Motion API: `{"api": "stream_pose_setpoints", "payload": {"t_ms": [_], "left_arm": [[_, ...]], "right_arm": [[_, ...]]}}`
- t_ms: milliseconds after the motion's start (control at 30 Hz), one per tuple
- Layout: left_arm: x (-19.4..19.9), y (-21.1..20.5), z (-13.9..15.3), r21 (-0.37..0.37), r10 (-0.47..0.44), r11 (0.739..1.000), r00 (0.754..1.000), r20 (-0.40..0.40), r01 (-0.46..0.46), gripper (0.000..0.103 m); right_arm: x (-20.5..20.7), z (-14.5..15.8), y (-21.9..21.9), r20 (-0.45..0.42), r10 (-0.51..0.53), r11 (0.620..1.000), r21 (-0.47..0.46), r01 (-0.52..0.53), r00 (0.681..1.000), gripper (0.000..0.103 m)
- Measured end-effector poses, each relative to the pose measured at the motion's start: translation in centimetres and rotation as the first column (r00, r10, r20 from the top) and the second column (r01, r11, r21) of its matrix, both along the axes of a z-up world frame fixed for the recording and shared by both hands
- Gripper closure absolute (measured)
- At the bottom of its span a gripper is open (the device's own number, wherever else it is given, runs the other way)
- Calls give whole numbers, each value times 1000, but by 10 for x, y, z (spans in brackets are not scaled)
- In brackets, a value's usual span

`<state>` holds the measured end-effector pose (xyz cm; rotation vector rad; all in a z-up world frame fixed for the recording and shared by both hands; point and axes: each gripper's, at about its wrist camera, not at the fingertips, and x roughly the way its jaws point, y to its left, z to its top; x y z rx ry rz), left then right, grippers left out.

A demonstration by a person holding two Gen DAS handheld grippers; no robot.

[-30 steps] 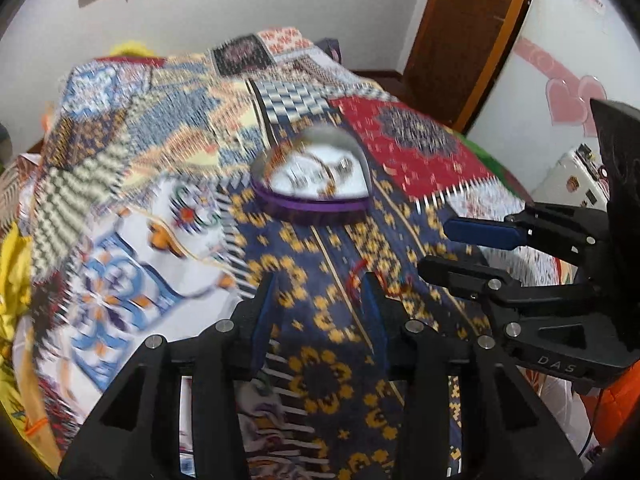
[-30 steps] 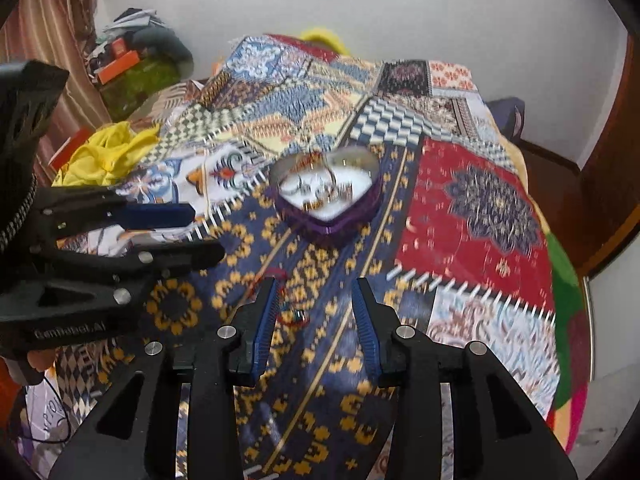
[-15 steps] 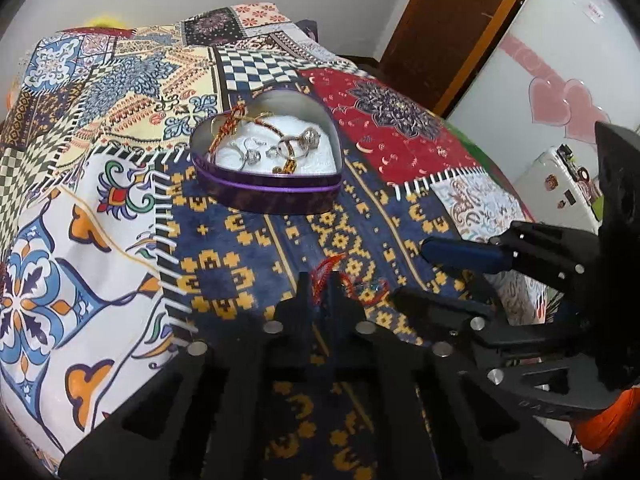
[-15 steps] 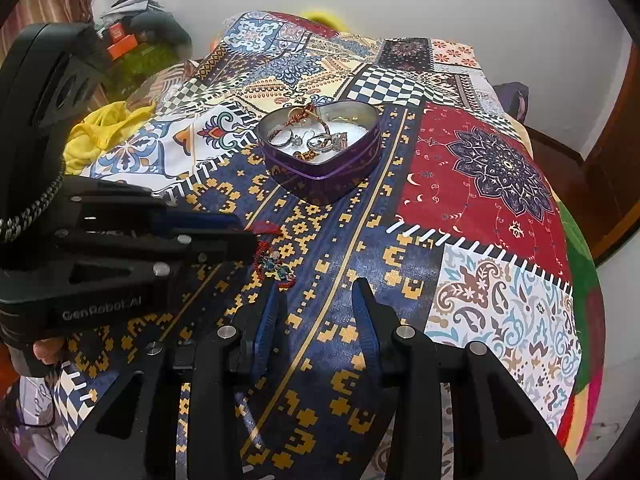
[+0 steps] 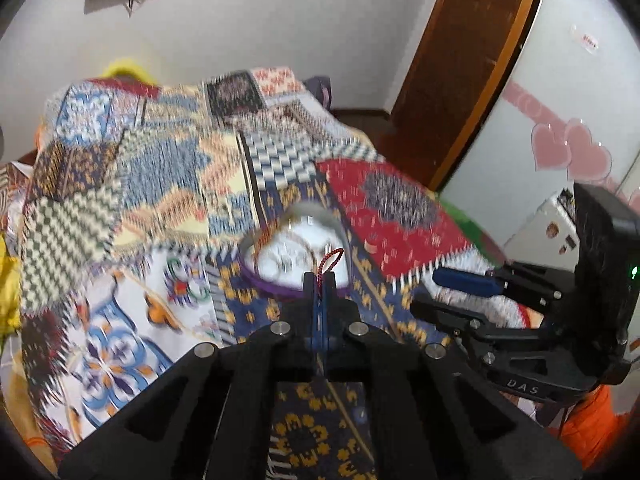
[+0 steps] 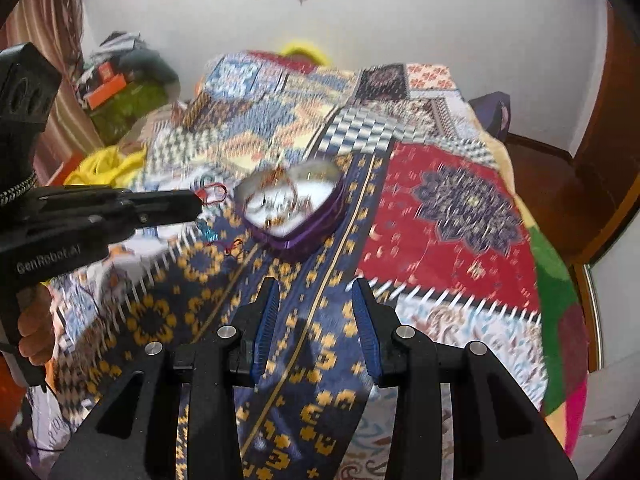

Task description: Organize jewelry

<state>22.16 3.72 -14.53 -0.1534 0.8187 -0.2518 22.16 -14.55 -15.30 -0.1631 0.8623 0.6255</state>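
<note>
Above the patchwork bedspread (image 6: 460, 208), left gripper (image 5: 320, 280) clamped on red cord bracelet (image 5: 330, 261), loop poking past fingertips, just short of heart-shaped tin (image 6: 296, 208). Right gripper (image 6: 316, 300) spread, empty, nearby.

Both views are evenly lit by soft indoor light, with no hard shadows. Motion blur smears the quilt (image 5: 160, 208) and the heart tin (image 6: 292, 204), streaking the patterns; the left claw (image 5: 320, 280) and right claw (image 6: 314, 300) stay sharp. Fisheye bending curves the door (image 5: 472, 60), and the corners fall to black.
</note>
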Motion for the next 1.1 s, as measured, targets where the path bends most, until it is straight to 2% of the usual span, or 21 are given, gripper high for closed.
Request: {"api": "stream_pose_setpoints", "payload": {"t_ms": [167, 300, 567, 733, 867, 1000, 1100], "left_arm": [[18, 3, 18, 2, 14, 1000, 999, 45, -14, 103], [35, 2, 18, 13, 25, 1000, 998, 50, -26, 103], [57, -1, -14, 12, 27, 1000, 999, -44, -27, 102], [49, -5, -20, 38, 8, 999, 998, -64, -6, 98], [29, -9, -4, 88, 5, 996, 1000, -16, -4, 92], [0, -6, 28, 111, 28, 993, 997, 73, -36, 87], [-25, -3, 58, 115, 52, 991, 986, 158, -71, 83]], "right_arm": [[3, 15, -3, 29, -21, 998, 53, 20, 999, 69], [5, 21, -5, 42, -32, 996, 82, 29, 999, 69], [9, 26, -7, 54, -44, 995, 95, 38, 998, 69], [8, 31, -10, 57, -49, 993, 110, 43, 997, 69], [3, 42, -11, 78, -51, 991, 124, 41, 996, 69], [-11, 64, -13, 127, -48, 987, 157, 28, 991, 69], [-24, 85, -15, 177, -51, 983, 184, 18, 983, 69]]}}
